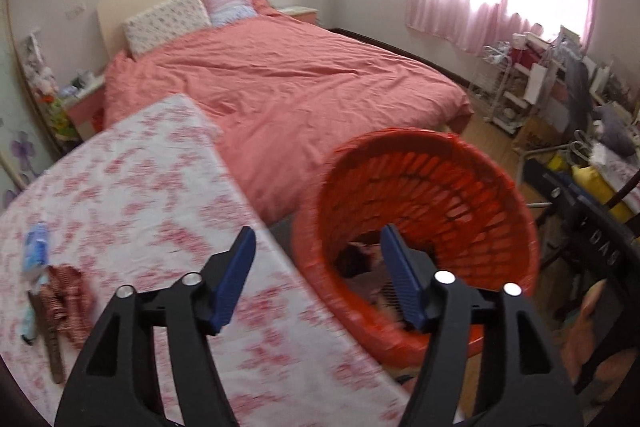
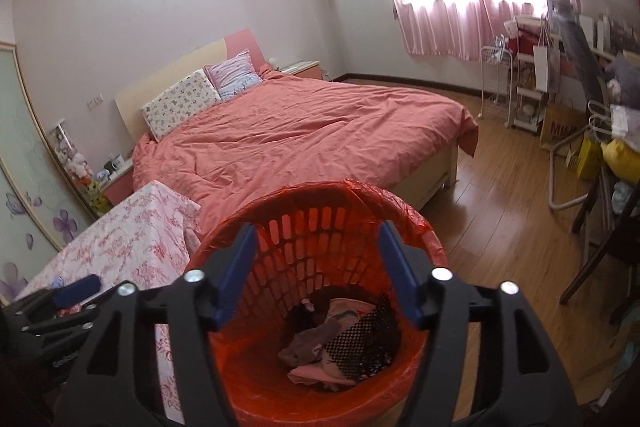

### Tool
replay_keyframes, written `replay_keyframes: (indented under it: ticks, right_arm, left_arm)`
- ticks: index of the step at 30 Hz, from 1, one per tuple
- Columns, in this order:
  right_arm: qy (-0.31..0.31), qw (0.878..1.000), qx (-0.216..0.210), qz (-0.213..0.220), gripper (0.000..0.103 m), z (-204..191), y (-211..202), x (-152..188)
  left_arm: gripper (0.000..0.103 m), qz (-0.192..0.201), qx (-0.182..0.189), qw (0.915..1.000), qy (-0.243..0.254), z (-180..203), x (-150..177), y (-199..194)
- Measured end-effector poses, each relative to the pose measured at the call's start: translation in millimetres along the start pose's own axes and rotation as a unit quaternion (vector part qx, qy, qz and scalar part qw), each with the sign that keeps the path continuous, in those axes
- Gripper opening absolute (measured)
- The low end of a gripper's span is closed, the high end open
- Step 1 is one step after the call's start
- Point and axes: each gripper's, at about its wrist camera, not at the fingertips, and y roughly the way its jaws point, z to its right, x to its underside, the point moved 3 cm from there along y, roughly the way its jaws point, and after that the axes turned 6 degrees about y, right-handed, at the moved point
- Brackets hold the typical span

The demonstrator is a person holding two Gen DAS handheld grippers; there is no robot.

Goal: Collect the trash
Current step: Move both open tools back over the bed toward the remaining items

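both the left gripper (image 1: pixel 318 241) and the right gripper (image 2: pixel 316 237) stand apart, empty, with the red basket (image 2: pixel 320 203) at lower centre of frame.

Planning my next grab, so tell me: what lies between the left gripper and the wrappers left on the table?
Only bare floral tablecloth separates the open left gripper from the wrappers, seen in the left wrist view.

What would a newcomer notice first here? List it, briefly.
The red basket fills the foreground beside the floral-clothed table, with crumpled trash at its bottom. The open right gripper hangs over it. Behind spreads the big salmon-pink bed.
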Motion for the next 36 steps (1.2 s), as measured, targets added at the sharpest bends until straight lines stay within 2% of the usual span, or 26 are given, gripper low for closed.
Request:
replay_keyframes:
  ticks: [5, 12, 22, 26, 33, 36]
  right_arm:
    - [-0.024, 1.000, -0.001, 0.001, 0.075, -19.0, -8.9, 8.0]
    - [-0.059, 0.998, -0.022, -0.015, 0.077, -59.0, -16.8, 27.5]
    - [-0.118, 0.988, -0.073, -0.069, 0.077, -133.7, -13.3, 77.6]
    - [-0.141, 0.982, -0.092, -0.090, 0.077, -161.8, -12.8, 101.1]
    - [-0.164, 0.974, -0.110, -0.114, 0.077, -188.6, -11.5, 124.5]
    - [-0.165, 0.973, -0.112, -0.120, 0.077, -192.6, -8.8, 125.9]
  left_arm:
    - [0.070, -0.002, -0.047, 0.9989, -0.005, -30.4, 25.7, -17.7]
    - [0.070, -0.007, -0.100, 0.9939, -0.044, -90.8, 60.9, -44.7]
    - [0.070, -0.030, -0.183, 0.9740, -0.131, -190.0, 121.0, -68.2]
    - [0.069, -0.050, -0.178, 0.9692, -0.163, -215.0, 139.0, -58.6]
    - [0.051, -0.068, -0.165, 0.9679, -0.177, -224.6, 140.9, -36.9]
    - [0.048, -0.076, -0.160, 0.9660, -0.189, -230.8, 143.3, -28.2]
